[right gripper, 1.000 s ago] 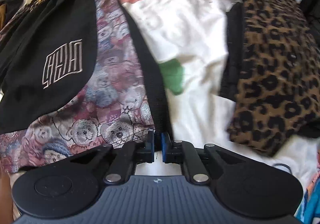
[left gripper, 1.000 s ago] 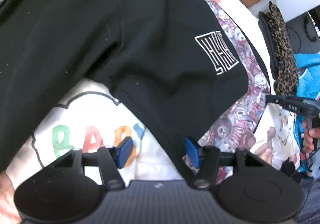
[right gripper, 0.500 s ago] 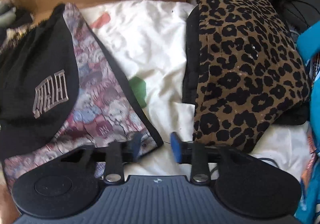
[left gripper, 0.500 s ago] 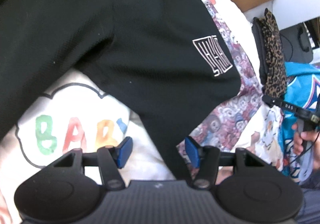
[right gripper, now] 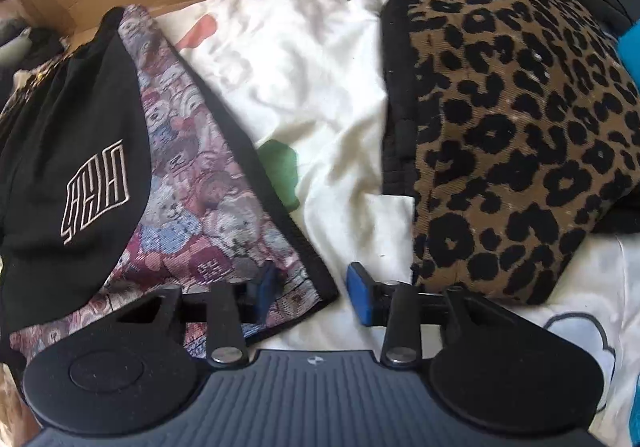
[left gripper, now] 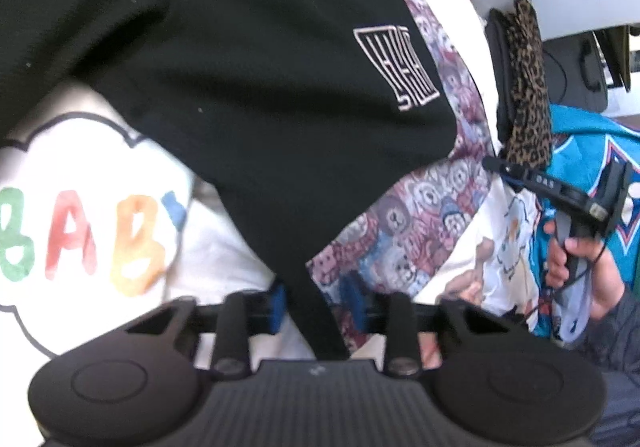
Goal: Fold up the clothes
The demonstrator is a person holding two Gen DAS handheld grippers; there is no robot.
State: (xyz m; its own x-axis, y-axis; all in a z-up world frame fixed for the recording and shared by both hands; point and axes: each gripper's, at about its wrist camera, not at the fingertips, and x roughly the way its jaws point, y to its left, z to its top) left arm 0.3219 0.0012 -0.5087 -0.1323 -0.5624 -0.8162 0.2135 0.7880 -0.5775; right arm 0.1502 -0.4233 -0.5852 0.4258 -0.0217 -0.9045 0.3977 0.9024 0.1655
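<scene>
The soft, limp black shorts (left gripper: 248,87) drape easily; their hem corner at six o'clock lies between the left gripper (left gripper: 316,305)'s spread jaws. The right gripper (right gripper: 308,291)'s jaws are spread too.

Two hand-held grippers (left gripper: 316,307) (right gripper: 310,293), several garments (left gripper: 260,87)

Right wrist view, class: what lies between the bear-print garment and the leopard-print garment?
A crumpled white garment with green and red print fills that stretch, seen in the right wrist view.
</scene>
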